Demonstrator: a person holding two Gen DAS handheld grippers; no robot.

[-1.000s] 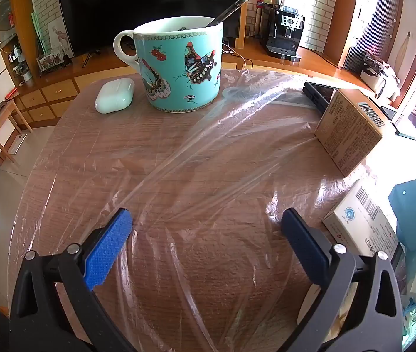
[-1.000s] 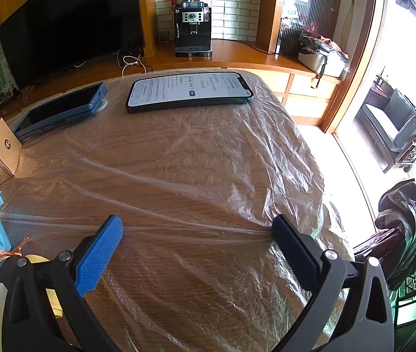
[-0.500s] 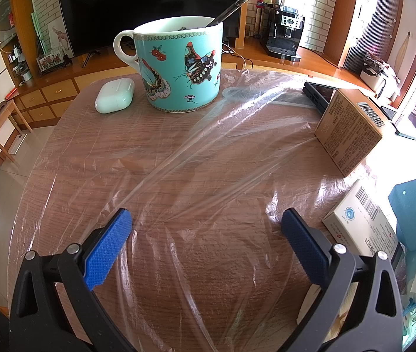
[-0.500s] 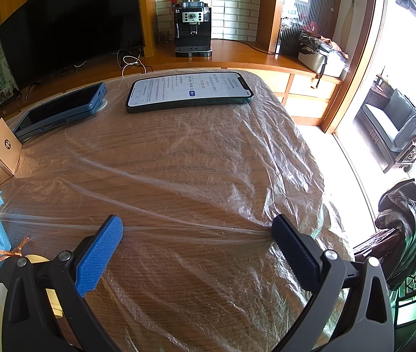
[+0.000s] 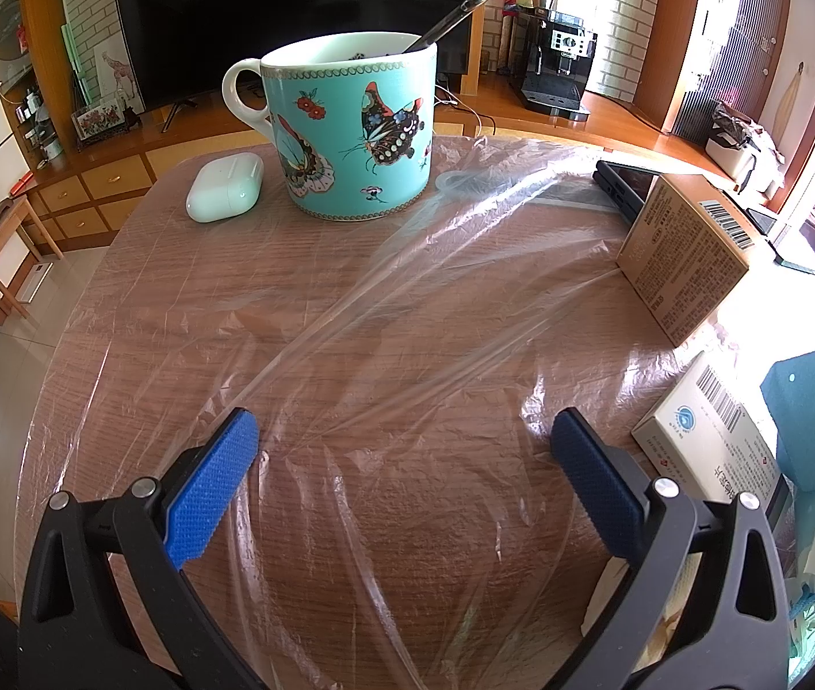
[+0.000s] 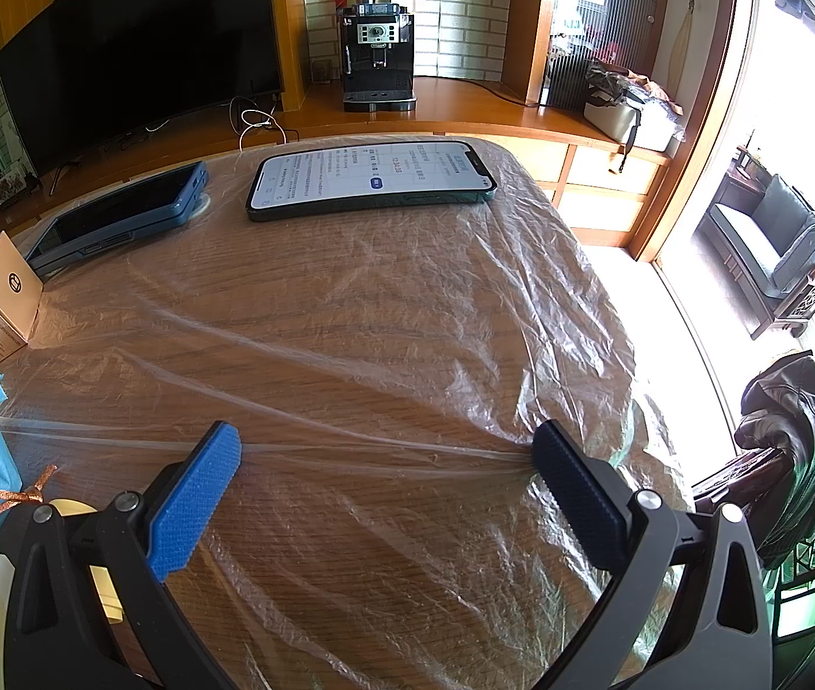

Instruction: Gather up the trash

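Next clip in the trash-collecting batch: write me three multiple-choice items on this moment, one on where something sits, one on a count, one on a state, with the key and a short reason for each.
1. Where is the white earbud case?
A. beside the butterfly mug, on its handle side
B. on top of the brown carton
C. under the lit phone

2. How many phones lie on the table in the right wrist view?
A. one
B. two
C. three

3. What is the state of the left gripper?
A. shut on a box
B. shut on the plastic film
C. open, holding nothing

Key: 1 A, the case rests on the film next to the mug's handle. 2 B, a lit phone and a dark phone in a blue case lie side by side. 3 C, its blue pads stand wide apart over bare film; the right gripper is open too.
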